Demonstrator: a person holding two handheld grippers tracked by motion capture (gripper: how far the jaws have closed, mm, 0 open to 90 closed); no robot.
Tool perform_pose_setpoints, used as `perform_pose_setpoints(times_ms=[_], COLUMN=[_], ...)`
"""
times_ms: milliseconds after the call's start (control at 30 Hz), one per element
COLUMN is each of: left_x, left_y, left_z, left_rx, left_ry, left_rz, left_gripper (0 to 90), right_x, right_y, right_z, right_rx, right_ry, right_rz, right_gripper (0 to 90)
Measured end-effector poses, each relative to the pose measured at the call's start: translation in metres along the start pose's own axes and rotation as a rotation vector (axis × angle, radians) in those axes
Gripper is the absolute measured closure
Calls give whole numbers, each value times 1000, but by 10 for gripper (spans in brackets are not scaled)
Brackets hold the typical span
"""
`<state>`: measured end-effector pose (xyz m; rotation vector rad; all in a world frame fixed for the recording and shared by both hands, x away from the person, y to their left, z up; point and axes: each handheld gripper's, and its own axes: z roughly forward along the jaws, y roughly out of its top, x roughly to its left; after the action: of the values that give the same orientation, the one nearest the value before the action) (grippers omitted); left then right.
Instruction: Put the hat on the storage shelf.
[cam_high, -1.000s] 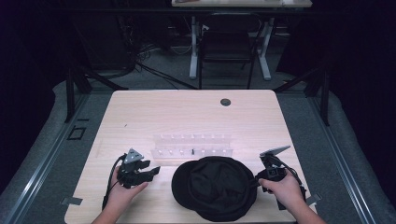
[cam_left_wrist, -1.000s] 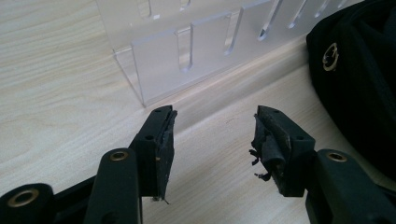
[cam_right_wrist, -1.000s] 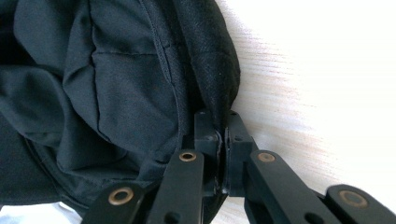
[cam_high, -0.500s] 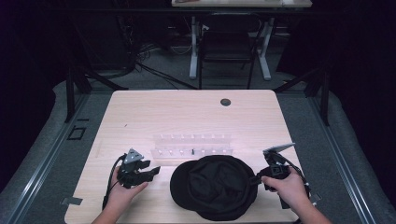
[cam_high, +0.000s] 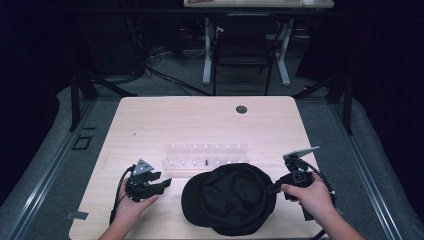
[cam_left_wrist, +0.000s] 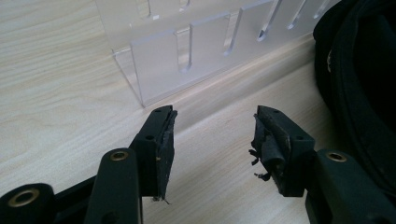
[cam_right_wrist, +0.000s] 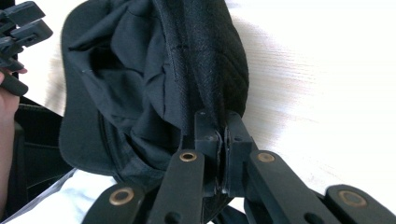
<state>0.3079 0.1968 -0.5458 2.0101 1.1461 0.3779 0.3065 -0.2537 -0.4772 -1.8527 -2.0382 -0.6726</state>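
A black cap (cam_high: 227, 197) lies near the table's front edge, its right side lifted. My right gripper (cam_high: 273, 188) is shut on the cap's (cam_right_wrist: 154, 84) edge; in the right gripper view (cam_right_wrist: 223, 140) the fabric is pinched between the two jaws and the cap hangs open, showing its inside. My left gripper (cam_high: 165, 182) rests on the table to the cap's left, open, with bare wood between its jaws (cam_left_wrist: 212, 135). The cap's dark rim (cam_left_wrist: 359, 93) lies at the right of the left gripper view.
A clear acrylic rack (cam_high: 205, 157) with slotted walls stands just behind the cap and close in front of the left gripper (cam_left_wrist: 196, 51). A round dark grommet (cam_high: 241, 109) sits at the table's far side. A chair (cam_high: 242, 47) stands beyond the table.
My right gripper has risen with the cap's edge in it, lifting that side of the cap off the table. The left gripper has stayed where it was.
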Motion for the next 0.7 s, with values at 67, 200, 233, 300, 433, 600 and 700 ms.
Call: perform_pose_setpoints(times_ms=[67, 200, 233, 300, 433, 600, 700], left_x=[0, 0, 0, 0, 0, 0, 0], left_y=[0, 0, 0, 0, 0, 0, 0], left_z=[0, 0, 0, 0, 0, 0, 0], left_rx=[-1, -1, -2, -2, -1, -1, -1], left_ry=[0, 0, 0, 0, 0, 2, 2], left_rz=[1, 0, 0, 0, 0, -1, -1], left_gripper=[479, 479, 479, 478, 478, 479, 479], right_x=[3, 7, 8, 9, 15, 18, 22], right_y=[0, -1, -1, 0, 0, 1, 2], right_z=[-2, -8, -10, -13, -18, -24, -27], right_rx=[-14, -11, -20, -4, -20, -21, -22], right_ry=[11, 10, 24, 32, 40, 48, 46], right_rz=[11, 10, 13, -1, 12, 5, 6], right_gripper=[871, 871, 871, 871, 870, 871, 870])
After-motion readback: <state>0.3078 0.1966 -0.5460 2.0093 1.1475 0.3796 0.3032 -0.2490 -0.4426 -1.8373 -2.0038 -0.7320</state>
